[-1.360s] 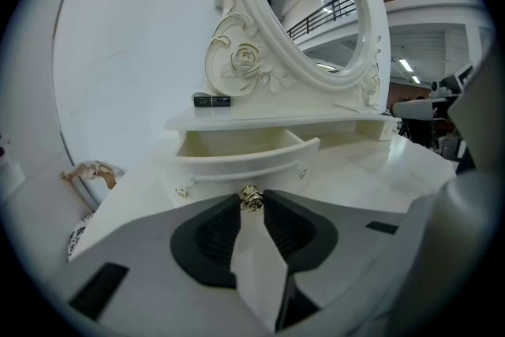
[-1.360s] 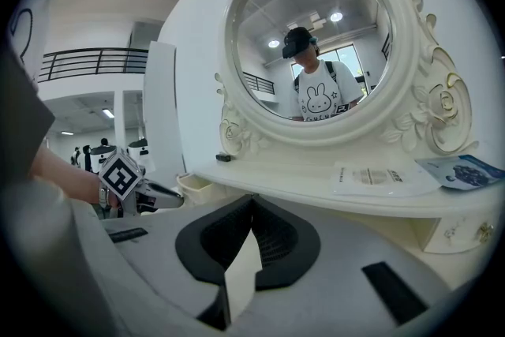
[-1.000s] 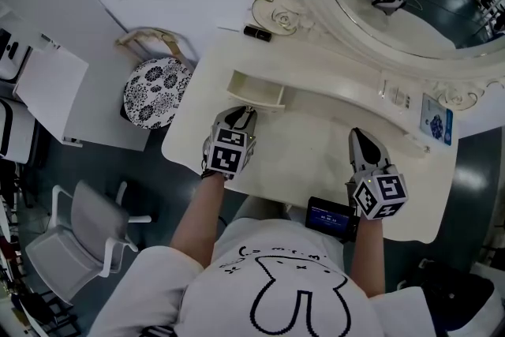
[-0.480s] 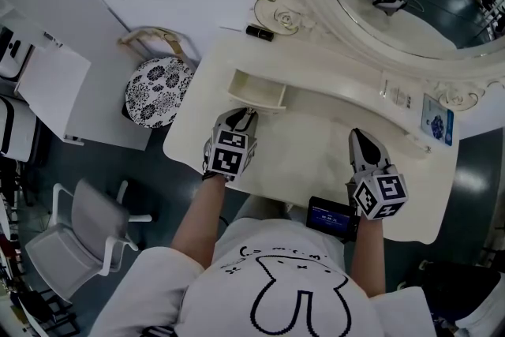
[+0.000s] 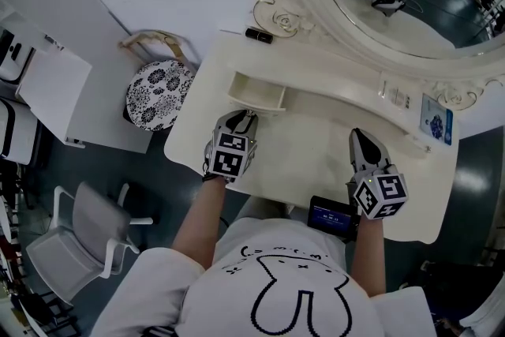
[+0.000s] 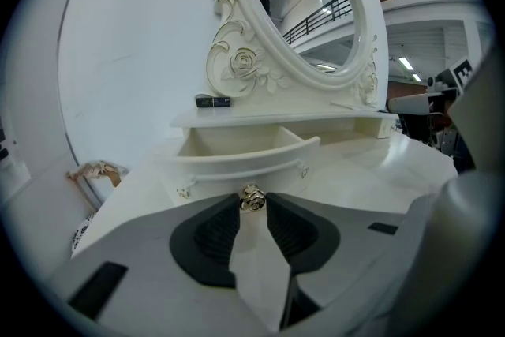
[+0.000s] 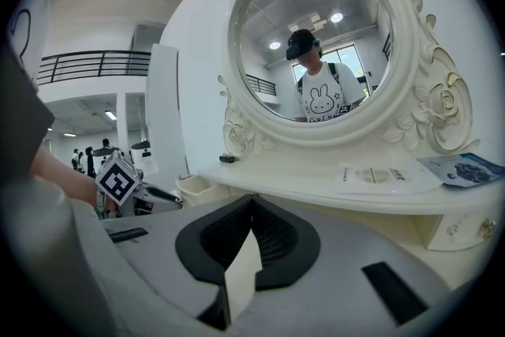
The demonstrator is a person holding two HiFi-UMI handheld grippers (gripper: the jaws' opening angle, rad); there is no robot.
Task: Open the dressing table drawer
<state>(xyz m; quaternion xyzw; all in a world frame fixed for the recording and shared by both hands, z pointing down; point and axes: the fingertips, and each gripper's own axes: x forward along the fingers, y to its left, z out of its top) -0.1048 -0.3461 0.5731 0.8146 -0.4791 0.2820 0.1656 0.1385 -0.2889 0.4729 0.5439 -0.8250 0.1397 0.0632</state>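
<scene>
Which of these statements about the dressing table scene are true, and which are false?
1. The drawer stands pulled open. True.
2. The right claw grips the drawer's knob. False: its jaws are together on nothing. The knob sits between the tips of the left claw, whose jaws have just been opening slightly.
3. A small black item lies by the mirror frame. True.
4. The stool beside the table has a plain white seat. False: the seat has a black-and-white floral pattern.
</scene>
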